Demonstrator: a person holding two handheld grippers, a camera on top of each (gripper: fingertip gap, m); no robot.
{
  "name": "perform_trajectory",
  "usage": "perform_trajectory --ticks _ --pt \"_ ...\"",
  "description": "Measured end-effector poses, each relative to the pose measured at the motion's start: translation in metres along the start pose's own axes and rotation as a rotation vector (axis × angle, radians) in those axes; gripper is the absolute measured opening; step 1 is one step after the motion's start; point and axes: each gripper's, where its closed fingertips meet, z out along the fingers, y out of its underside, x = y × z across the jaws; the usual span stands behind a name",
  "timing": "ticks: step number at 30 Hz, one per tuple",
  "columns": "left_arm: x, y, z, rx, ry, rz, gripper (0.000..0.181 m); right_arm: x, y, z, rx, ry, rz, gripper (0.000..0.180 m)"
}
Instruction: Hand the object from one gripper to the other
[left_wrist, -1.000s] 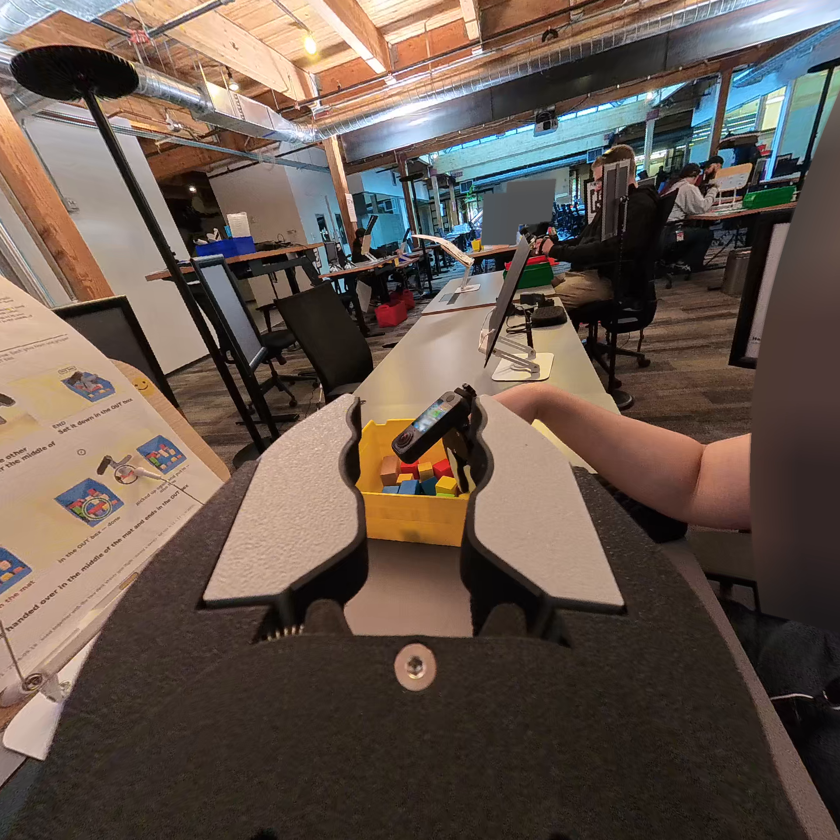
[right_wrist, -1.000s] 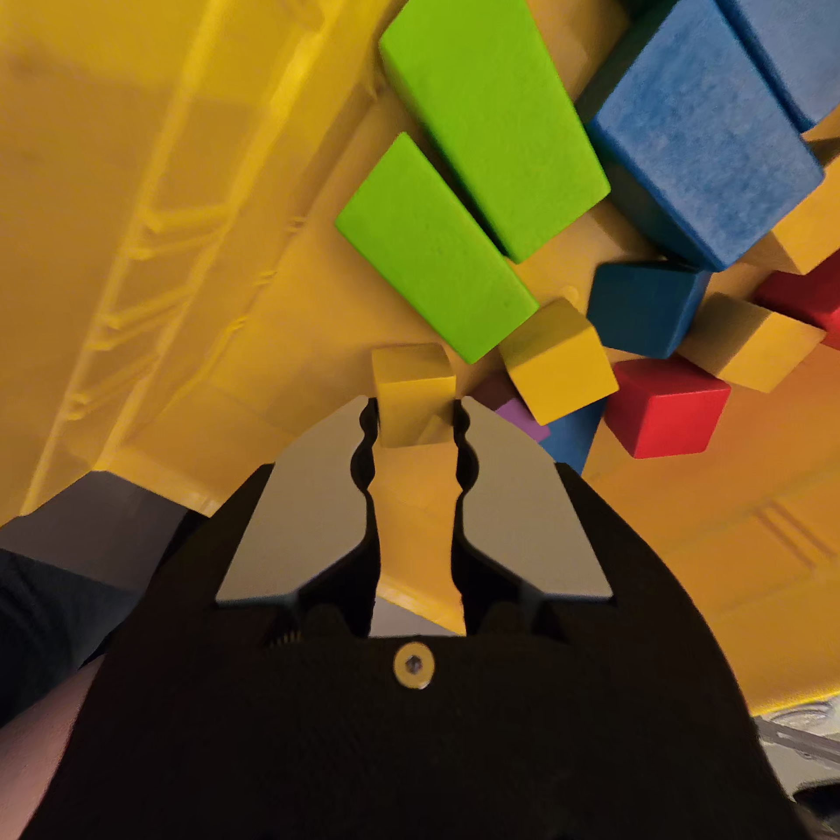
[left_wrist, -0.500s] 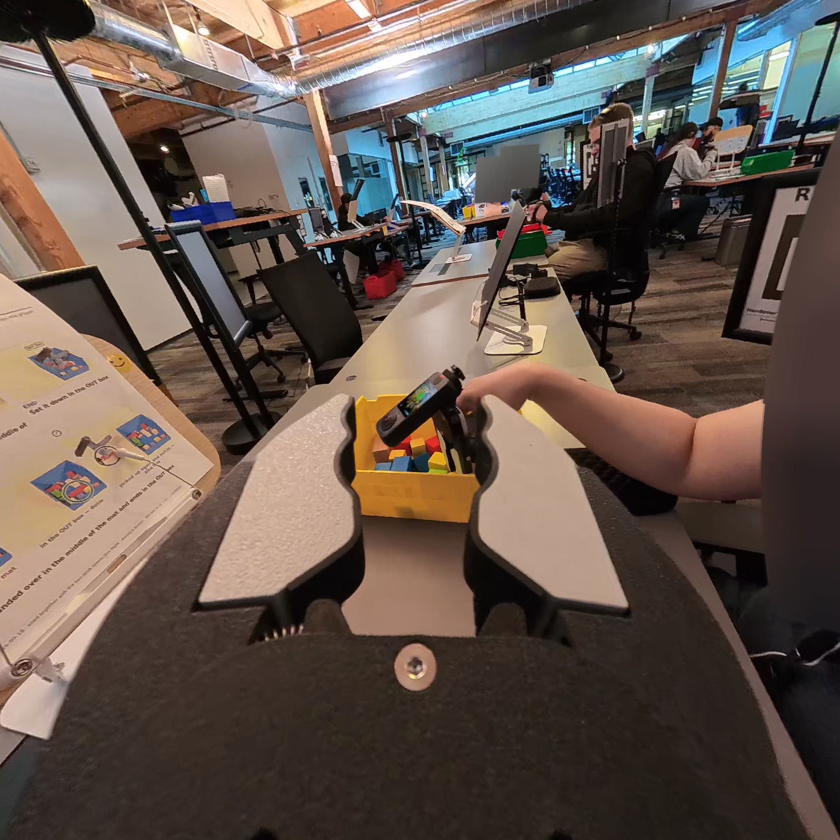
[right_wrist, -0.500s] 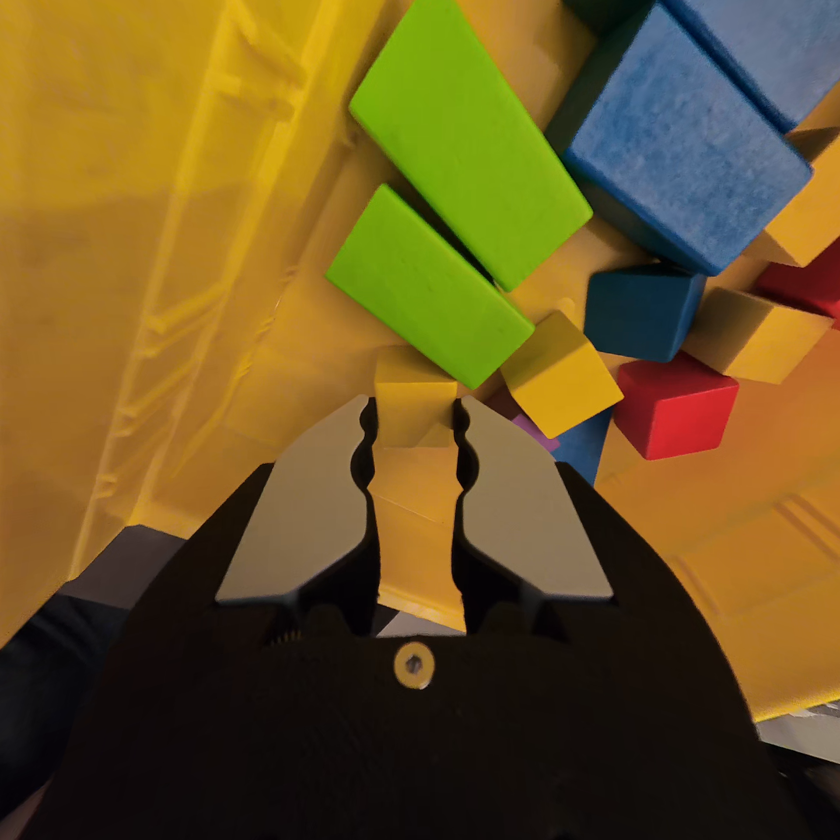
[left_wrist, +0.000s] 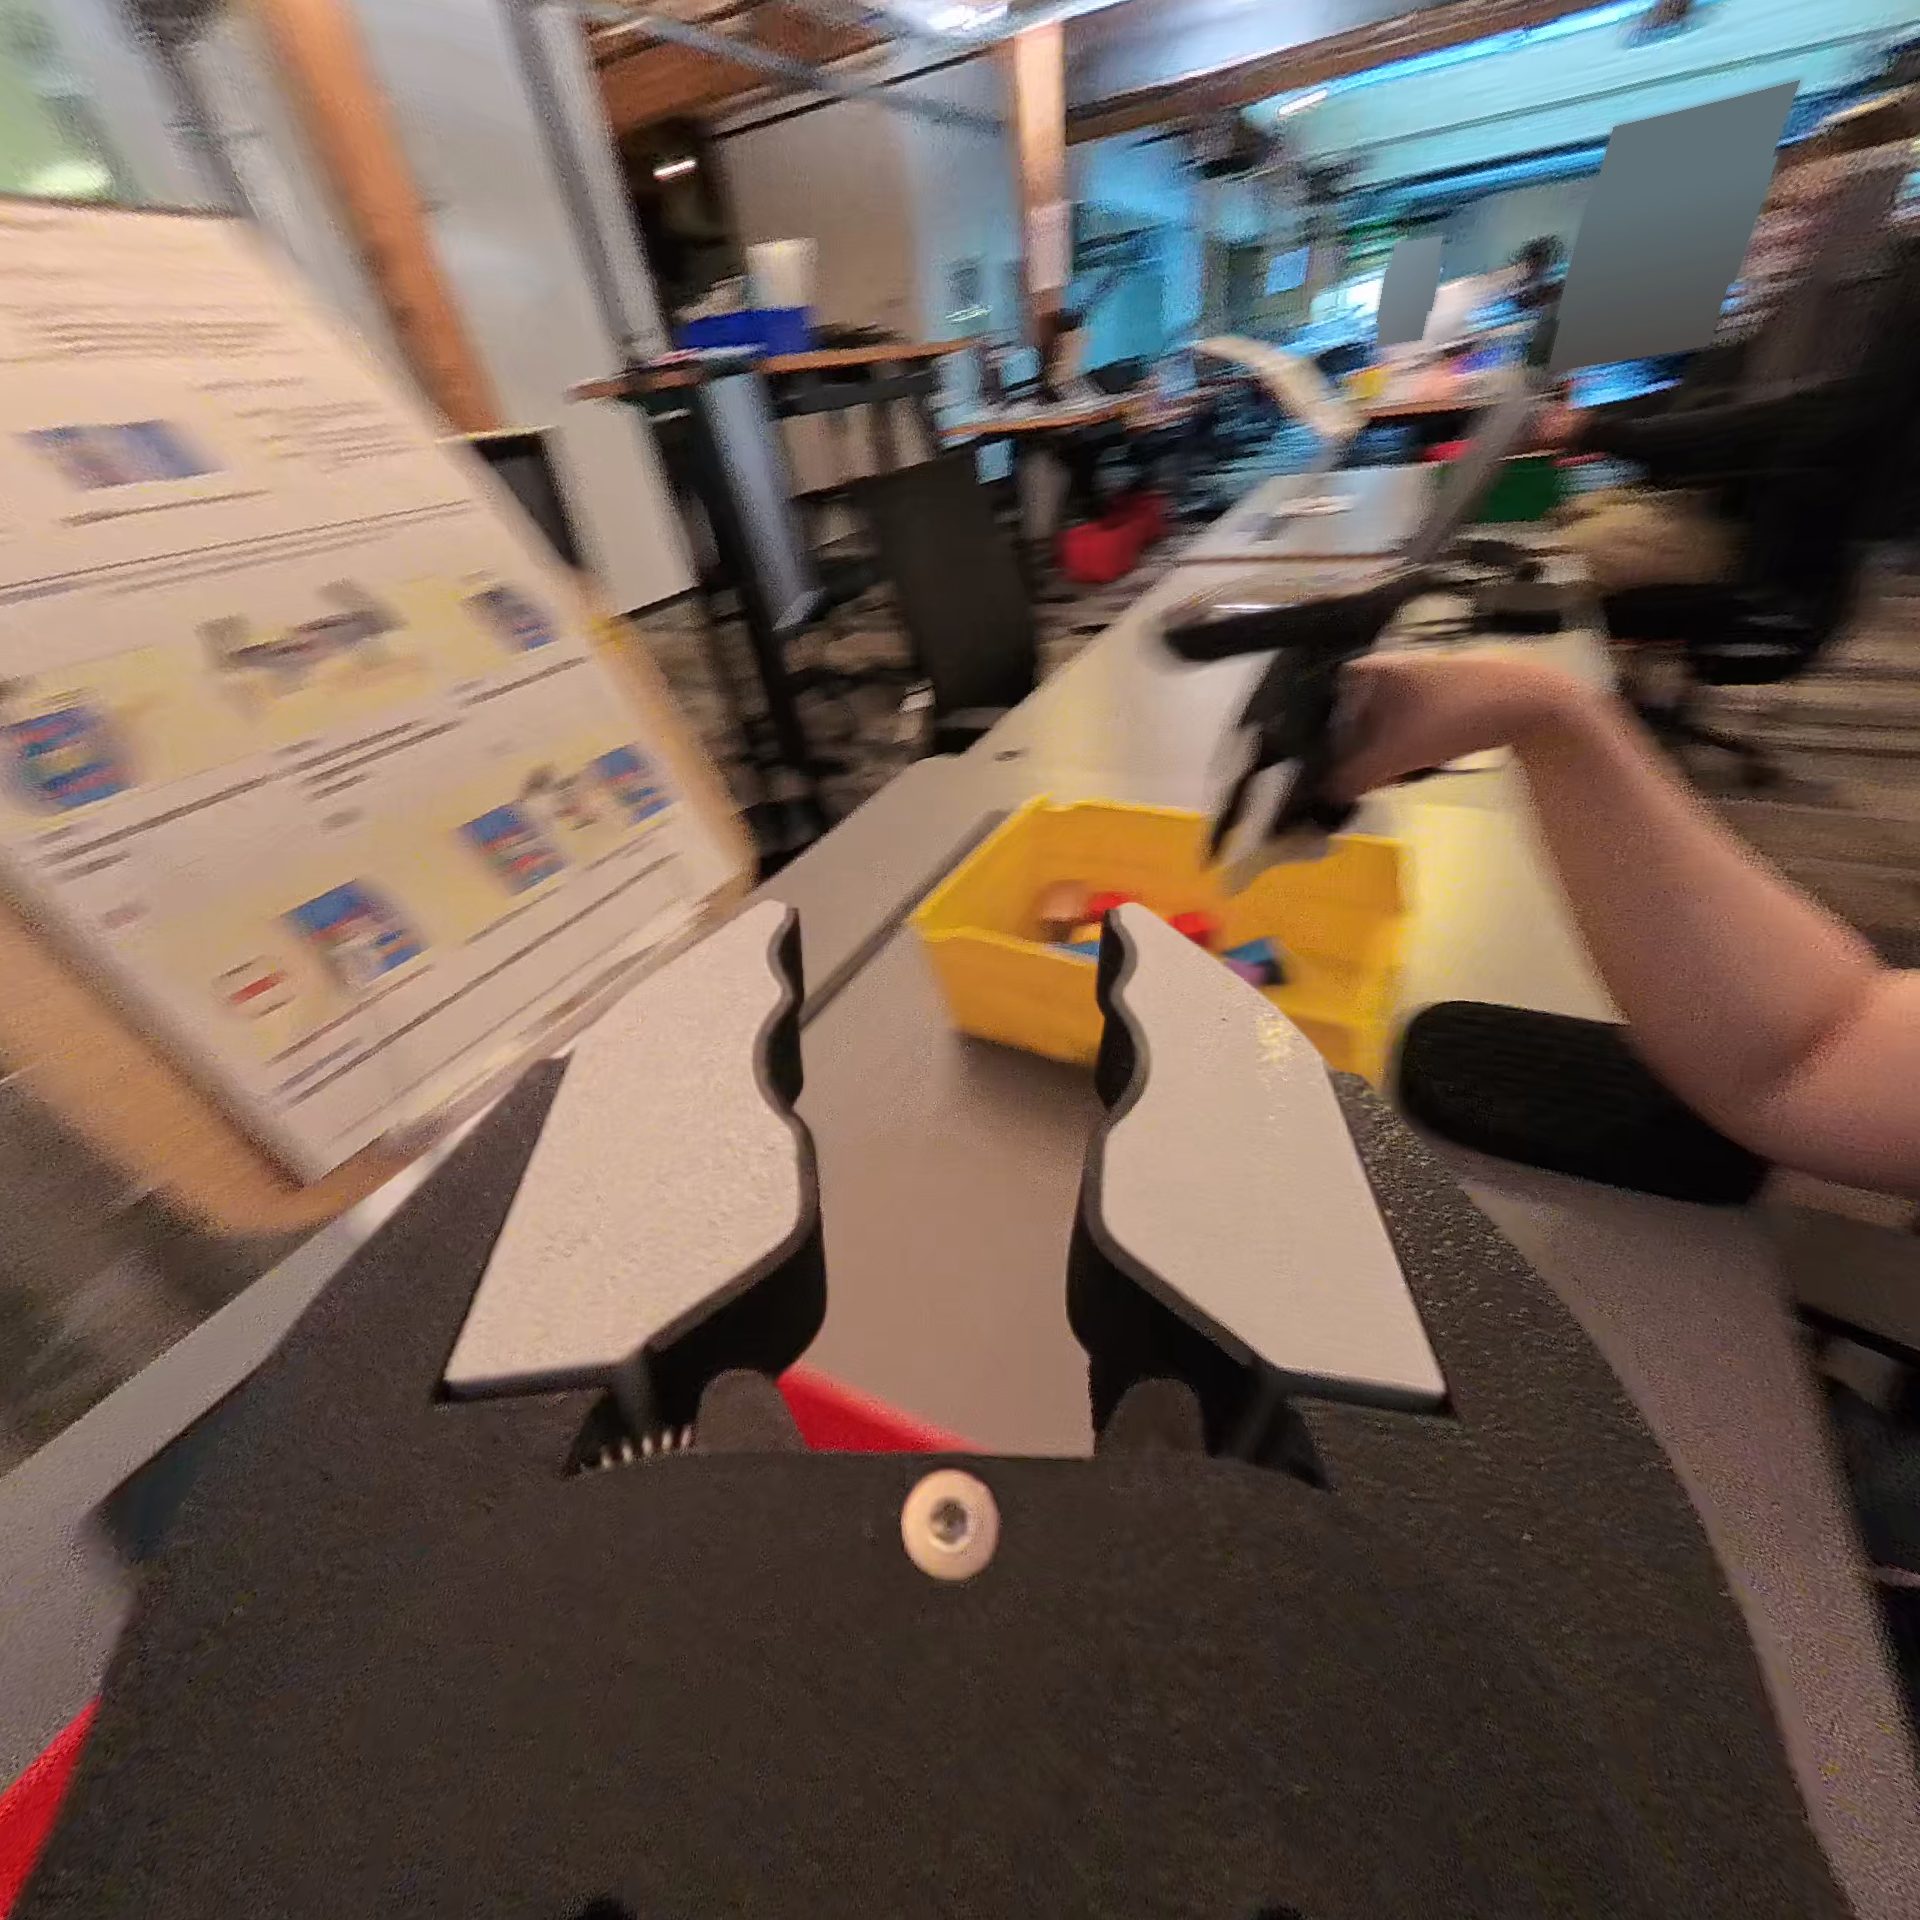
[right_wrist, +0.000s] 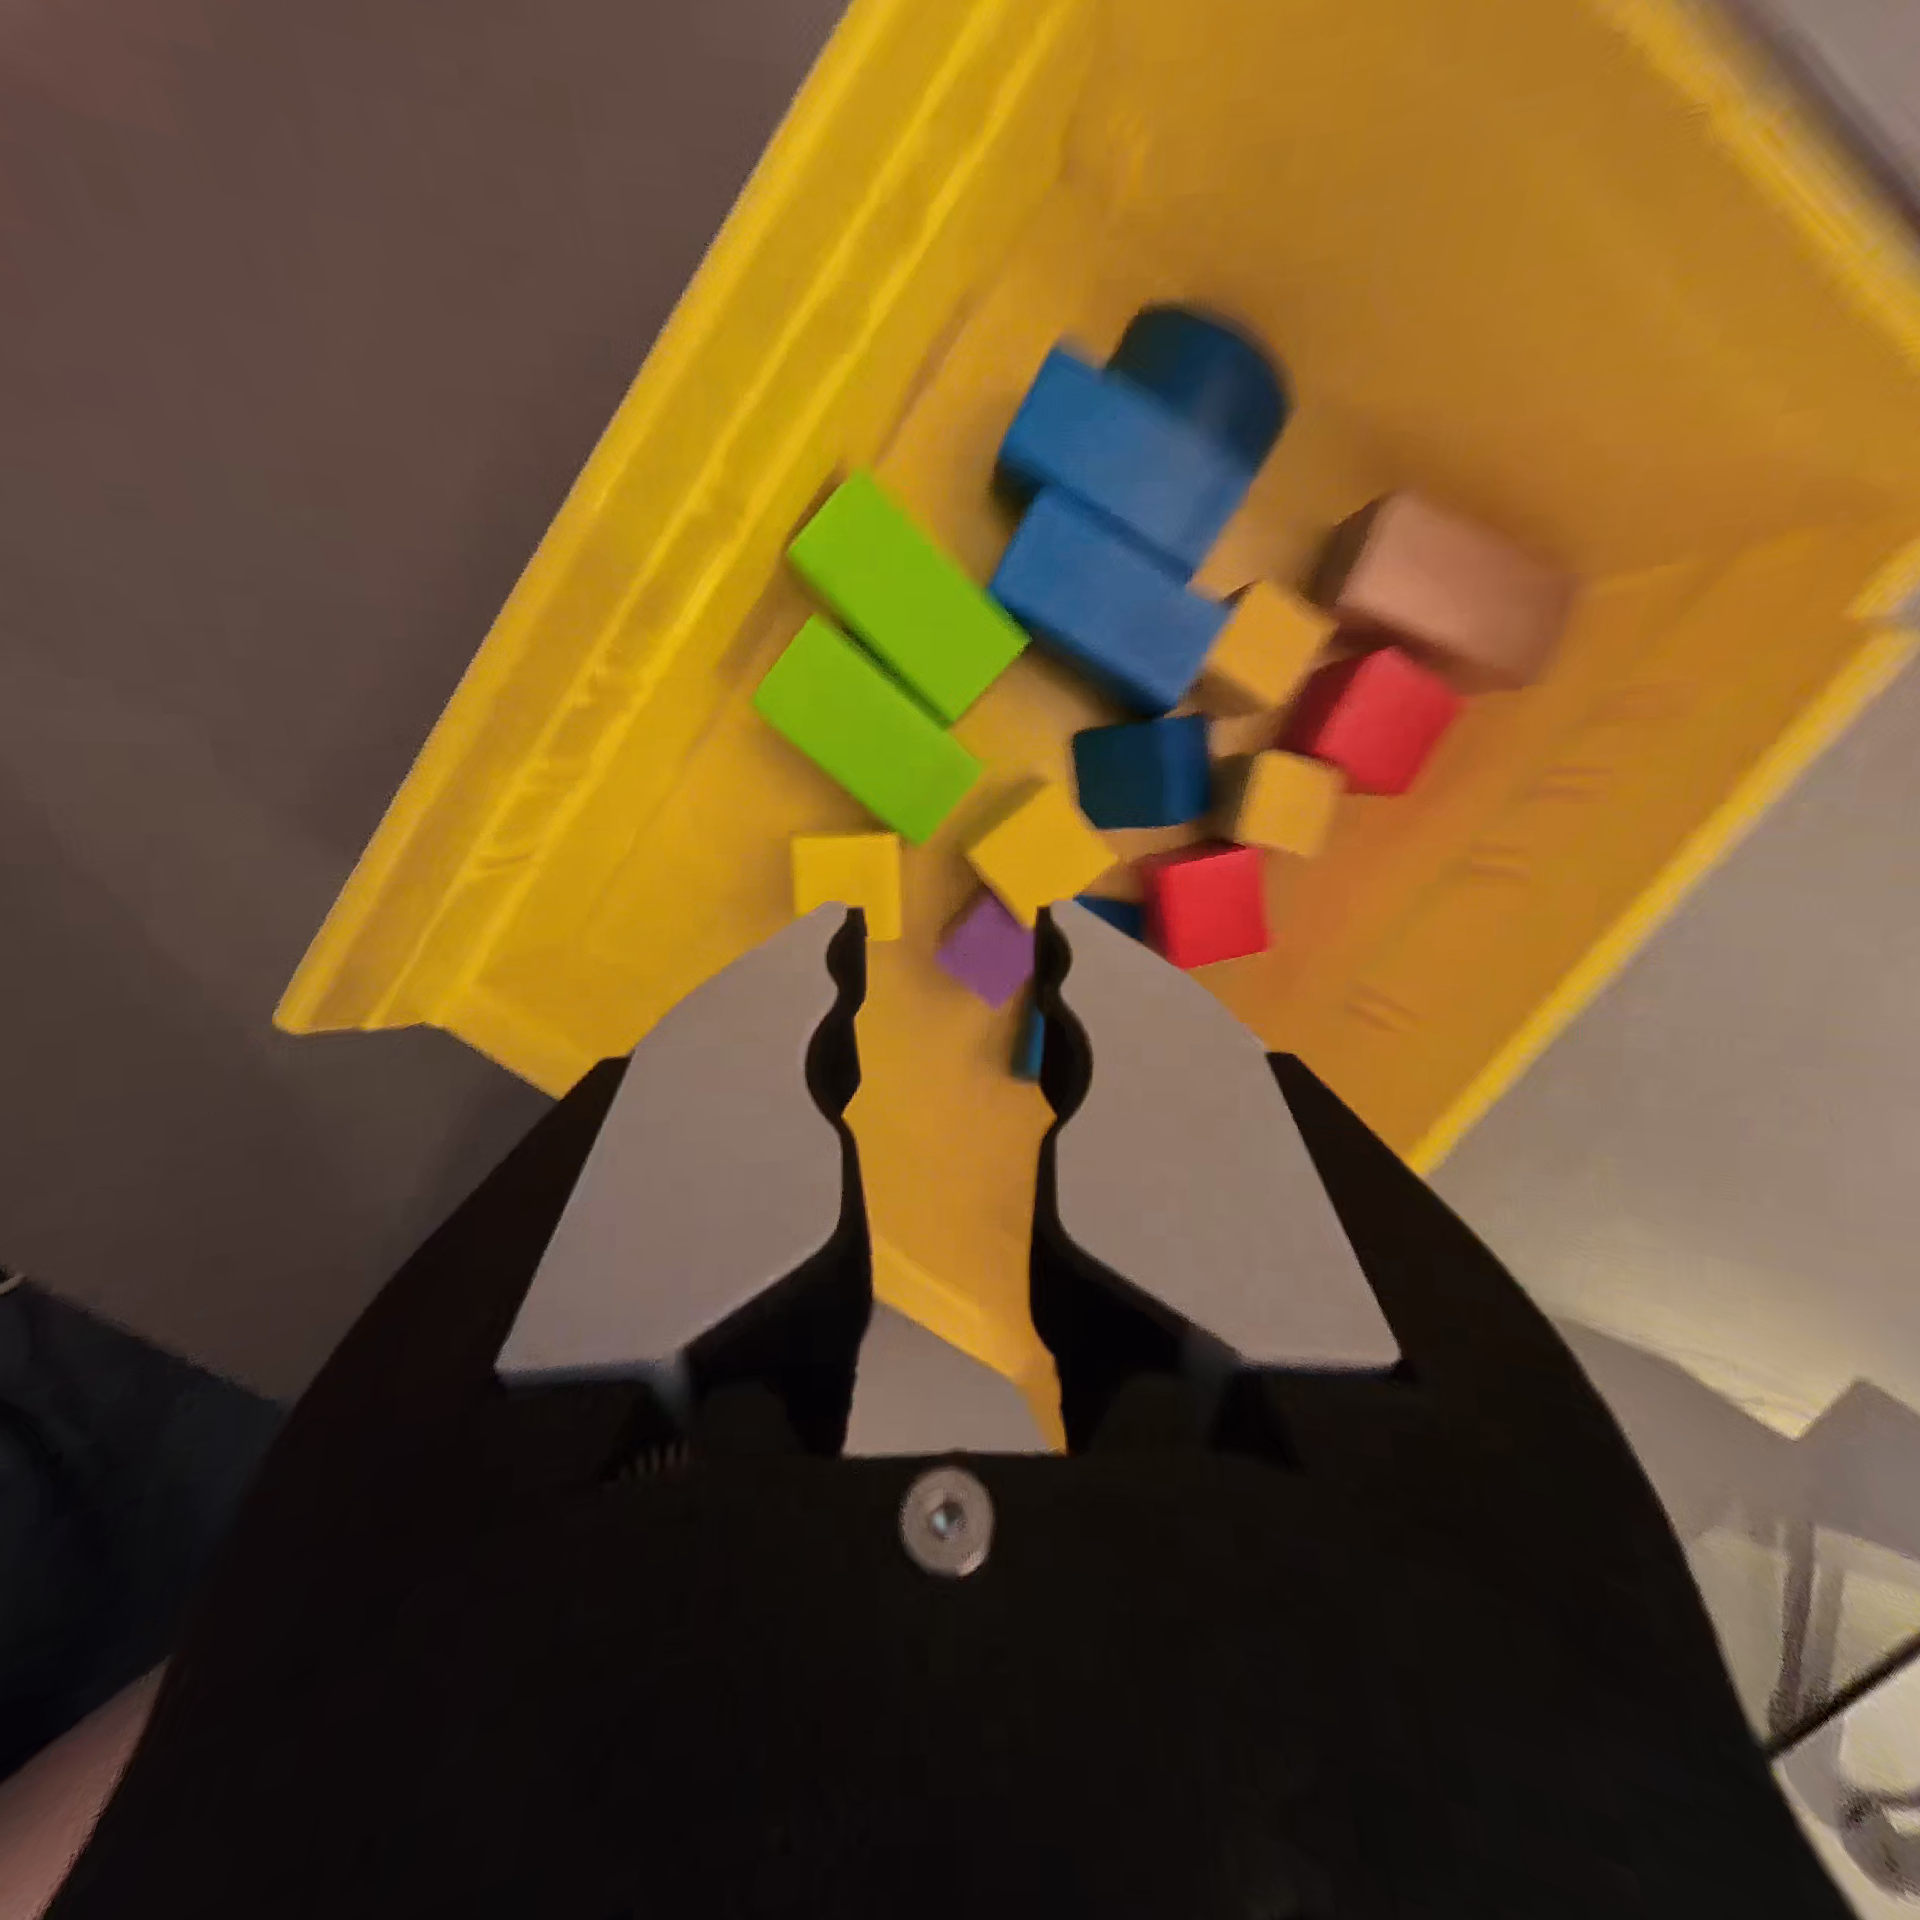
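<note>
While my right gripper (right_wrist: 945, 914) hangs above the yellow bin (right_wrist: 665, 665), its jaws sit spread with nothing between them. The small yellow cube (right_wrist: 847, 878) lies on the bin floor just off the left fingertip, beside two green blocks (right_wrist: 883, 655). My left gripper (left_wrist: 945, 925) is spread too, over the grey table (left_wrist: 935, 1195).

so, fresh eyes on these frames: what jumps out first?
The yellow plastic bin of coloured wooden blocks fills the right wrist view, with two bright green rectangular blocks near its left wall. The right gripper hangs above it, jaws apart with nothing between them. In the left wrist view the left gripper is open and empty over the grey table, and a blurred instruction sheet stands at left.
</note>
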Motion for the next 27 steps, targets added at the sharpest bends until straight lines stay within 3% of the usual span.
perform_trajectory --ticks 3,5,8,12,18,20,27 --pt "-0.064 0.025 -0.032 -0.140 -0.331 -0.035 0.043 0.033 -0.023 -0.038 0.277 -0.008 0.040 0.023" --pt "-0.100 0.039 -0.059 -0.192 -0.539 -0.130 0.038 0.052 -0.033 -0.055 0.453 -0.121 0.171 0.023" --pt "-0.122 0.060 -0.085 -0.256 -0.647 -0.214 0.039 0.089 -0.024 -0.052 0.531 -0.209 0.410 0.028" --pt "-0.146 0.105 -0.123 -0.451 -0.816 -0.316 0.050 0.121 0.011 -0.022 0.355 -0.024 0.429 0.038" --pt "-0.149 0.186 -0.158 -0.778 -0.842 -0.583 0.054 0.117 0.030 0.003 0.153 0.026 0.428 0.036" --pt "-0.151 0.201 -0.158 -0.804 -0.817 -0.647 0.051 0.121 0.040 0.007 0.074 0.087 0.456 0.032" --pt "-0.151 0.241 -0.148 -0.912 -0.738 -0.748 0.041 0.109 0.057 0.038 -0.112 0.055 0.486 0.031"
